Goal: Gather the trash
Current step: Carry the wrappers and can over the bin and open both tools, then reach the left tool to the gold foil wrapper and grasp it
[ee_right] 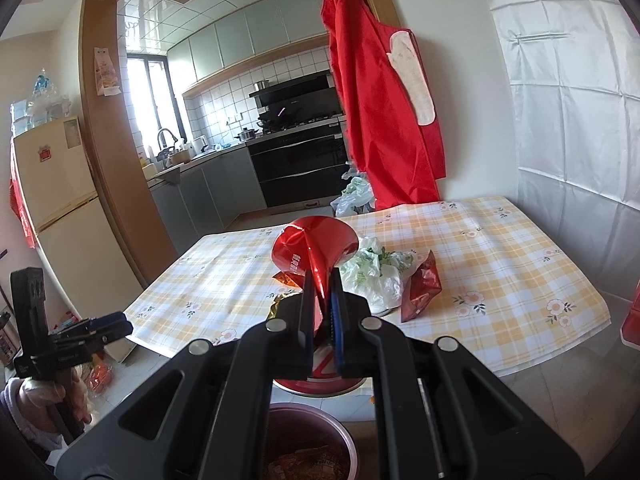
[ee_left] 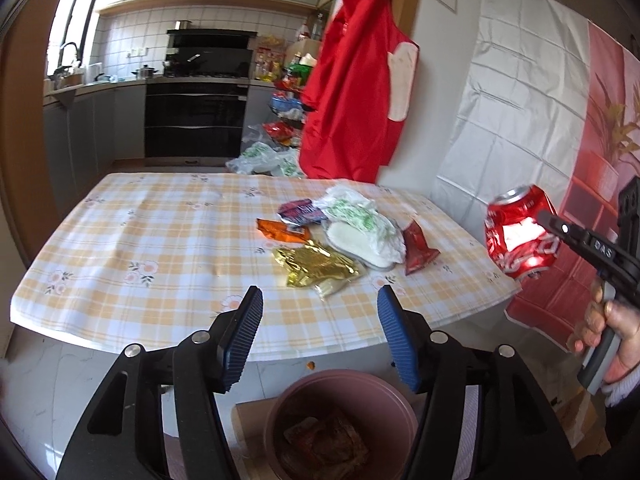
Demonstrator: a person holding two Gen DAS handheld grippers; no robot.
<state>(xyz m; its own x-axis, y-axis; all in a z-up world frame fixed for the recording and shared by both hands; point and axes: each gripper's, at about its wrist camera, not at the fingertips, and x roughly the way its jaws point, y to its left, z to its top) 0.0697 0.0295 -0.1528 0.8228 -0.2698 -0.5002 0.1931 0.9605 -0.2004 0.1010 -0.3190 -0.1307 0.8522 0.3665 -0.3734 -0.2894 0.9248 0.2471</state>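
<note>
Can point(ee_left: 520, 236), crushed and red, pinched flat between the pads of the right gripper point(ee_right: 322, 304), held in the air at right of the left-wrist view, off the table's edge. Left gripper point(ee_left: 320, 336) empty, fingers point(ee_left: 248, 336) spread wide, nothing between them, hanging above the bin point(ee_left: 340, 420) at bottom centre. Bin pink, on the floor just before the table point(ee_left: 120, 248), with a brownish wrapper already lying inside.

Step in hand, by the look of it: carrying the can to the bin. Next move calls for bringing the can over the rim and only then parting the pads, since a dented can may bounce off the edge.

Remaining on the cloth, right of centre: gold wrapper point(ee_left: 316, 266), orange wrapper point(ee_left: 280, 232), blue packet point(ee_left: 298, 211), white bag point(ee_left: 360, 228), red packet point(ee_left: 416, 250). Gold wrapper nearest the open left fingers, likely their next pick.
</note>
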